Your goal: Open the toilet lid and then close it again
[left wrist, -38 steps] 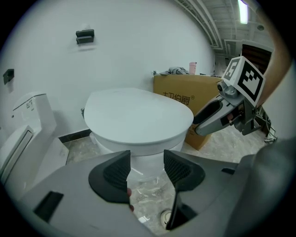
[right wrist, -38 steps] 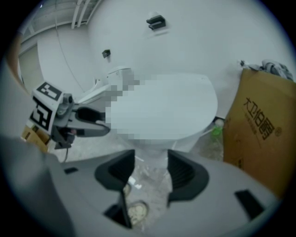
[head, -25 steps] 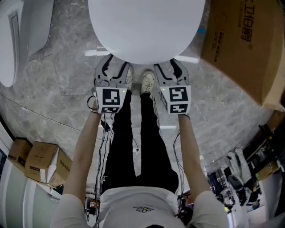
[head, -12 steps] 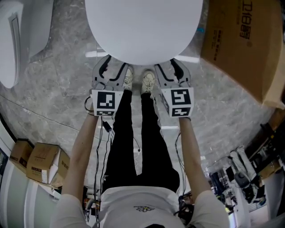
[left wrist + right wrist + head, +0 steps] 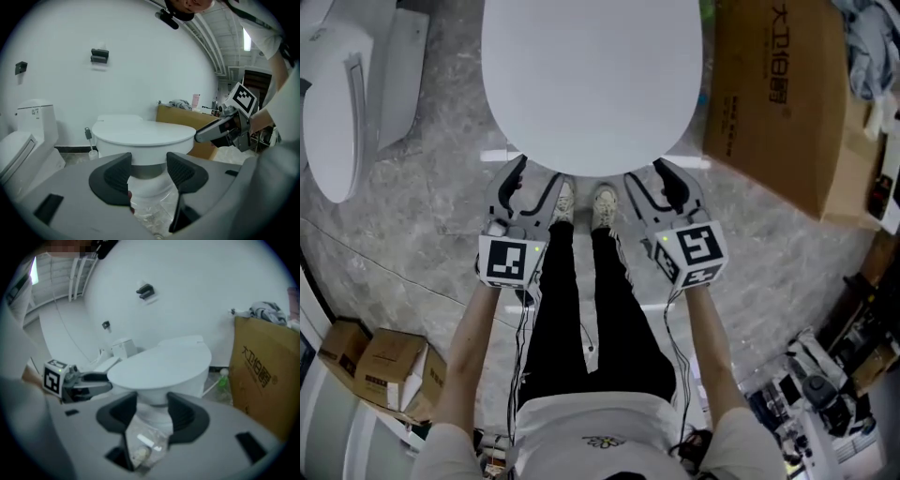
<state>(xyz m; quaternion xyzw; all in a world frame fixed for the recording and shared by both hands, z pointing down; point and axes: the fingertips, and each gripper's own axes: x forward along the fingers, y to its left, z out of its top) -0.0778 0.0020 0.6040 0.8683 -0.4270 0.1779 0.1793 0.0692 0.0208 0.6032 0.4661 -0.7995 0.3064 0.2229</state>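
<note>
— Two grippers are seen. How are they set?
— The left gripper (image 5: pixel 532 187), at seven o'clock of the shut toilet lid (image 5: pixel 591 75), is held with jaws apart and nothing between them. The right gripper (image 5: pixel 649 187), at five o'clock, is equally spread and empty. A cardboard box (image 5: pixel 778 103) is seen at three o'clock.

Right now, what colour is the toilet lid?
Plain white; the toilet lid shows best in the head view.

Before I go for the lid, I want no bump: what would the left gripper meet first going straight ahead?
Probably the toilet bowl, at its front just under the rim of the closed lid. The left gripper is open and empty, and depth is hard to judge.
</note>
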